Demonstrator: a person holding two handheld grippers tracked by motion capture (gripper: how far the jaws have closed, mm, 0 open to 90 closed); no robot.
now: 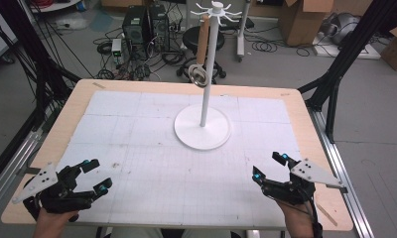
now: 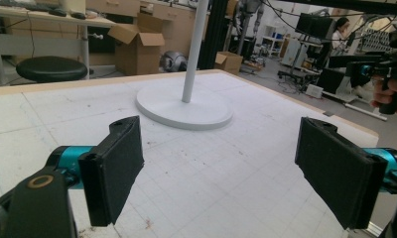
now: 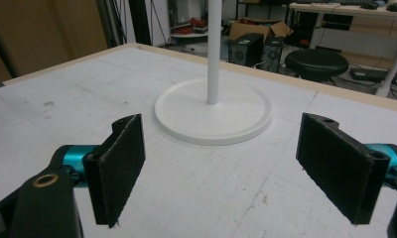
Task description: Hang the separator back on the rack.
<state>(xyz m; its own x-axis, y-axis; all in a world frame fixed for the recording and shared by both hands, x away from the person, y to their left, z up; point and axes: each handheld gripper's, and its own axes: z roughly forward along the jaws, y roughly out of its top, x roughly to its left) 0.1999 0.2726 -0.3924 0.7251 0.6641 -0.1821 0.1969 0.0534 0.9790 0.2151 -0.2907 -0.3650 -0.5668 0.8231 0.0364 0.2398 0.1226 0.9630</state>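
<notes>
A white stand (image 1: 203, 94) with a round base (image 1: 202, 127) rises from the middle of the table; its top carries a ring of hooks (image 1: 217, 10). From one hook hangs a tan strap with a metal buckle or ring (image 1: 199, 75). My left gripper (image 1: 96, 176) rests at the near left of the table, open and holding nothing. My right gripper (image 1: 269, 165) rests at the near right, open too. In the left gripper view the stand's base (image 2: 184, 106) lies ahead between the pads (image 2: 114, 166). In the right gripper view the base (image 3: 214, 116) also lies ahead.
The table (image 1: 72, 106) is wooden with a white gridded mat (image 1: 137, 148) on it. Behind it stand a black stool (image 1: 199, 39), computer towers (image 1: 146, 25) and cardboard boxes (image 1: 300, 20). Black frame legs (image 1: 345, 54) flank both sides.
</notes>
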